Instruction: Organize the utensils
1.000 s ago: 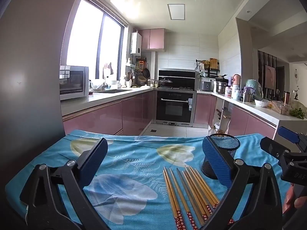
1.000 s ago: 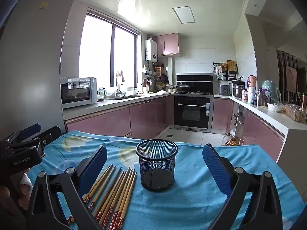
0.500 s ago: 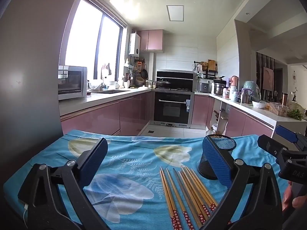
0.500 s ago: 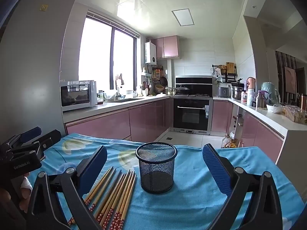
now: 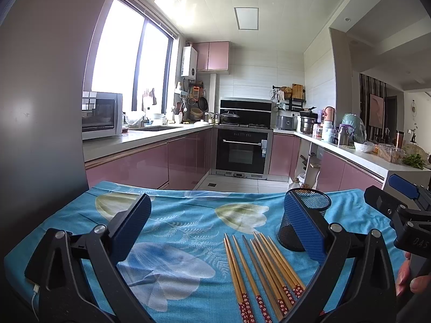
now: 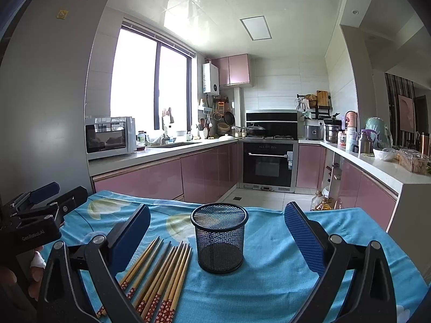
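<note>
Here: eight chopsticks flat beside one mesh cup; both hand-held grippers spread apart, empty.

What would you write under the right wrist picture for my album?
Open right gripper faces an empty mesh cup beside chopsticks lying on a blue cloth.

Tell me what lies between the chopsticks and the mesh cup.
Nothing: in the right wrist view only a narrow strip of bare blue tablecloth separates the chopsticks from the black mesh cup. They lie apart.

The chopsticks' patterned ends run past the bottom edge, behind the gripper frame.
</note>
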`<state>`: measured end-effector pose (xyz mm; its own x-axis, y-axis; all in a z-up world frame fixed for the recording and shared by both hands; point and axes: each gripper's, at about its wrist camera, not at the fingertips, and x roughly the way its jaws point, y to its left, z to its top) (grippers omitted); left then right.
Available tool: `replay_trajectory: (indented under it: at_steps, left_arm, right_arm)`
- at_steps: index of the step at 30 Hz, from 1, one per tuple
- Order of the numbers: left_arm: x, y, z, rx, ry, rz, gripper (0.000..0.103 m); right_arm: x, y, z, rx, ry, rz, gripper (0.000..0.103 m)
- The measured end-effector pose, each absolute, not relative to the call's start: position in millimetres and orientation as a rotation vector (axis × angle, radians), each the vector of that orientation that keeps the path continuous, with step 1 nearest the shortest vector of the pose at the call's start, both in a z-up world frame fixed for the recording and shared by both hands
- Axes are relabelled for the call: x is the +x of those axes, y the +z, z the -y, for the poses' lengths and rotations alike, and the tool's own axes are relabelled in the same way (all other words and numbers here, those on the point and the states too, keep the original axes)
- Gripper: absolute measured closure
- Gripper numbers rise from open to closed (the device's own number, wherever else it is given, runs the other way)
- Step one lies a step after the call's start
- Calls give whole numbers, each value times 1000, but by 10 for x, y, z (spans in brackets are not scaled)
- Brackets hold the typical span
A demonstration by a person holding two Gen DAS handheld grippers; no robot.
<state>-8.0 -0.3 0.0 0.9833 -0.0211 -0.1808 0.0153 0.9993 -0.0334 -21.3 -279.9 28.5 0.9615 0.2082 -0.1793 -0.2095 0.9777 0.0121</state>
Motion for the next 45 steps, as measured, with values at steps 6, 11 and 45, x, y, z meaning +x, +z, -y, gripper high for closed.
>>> replay_trajectory:
  at_steps: [6,11,45]
  left_arm:
    - [-93,-10,4,-33,-18,-175,6]
    - [-101,-17,5,-32,-15,-170,6]
    - [-109,-24,39,-30,-16,-167,6]
  right_arm:
    - [-215,257,2809,1,217,-180,7]
    - [-228,248,2821,3,214,-177,7]
    - [-223,247,2845,12,214,-179,7]
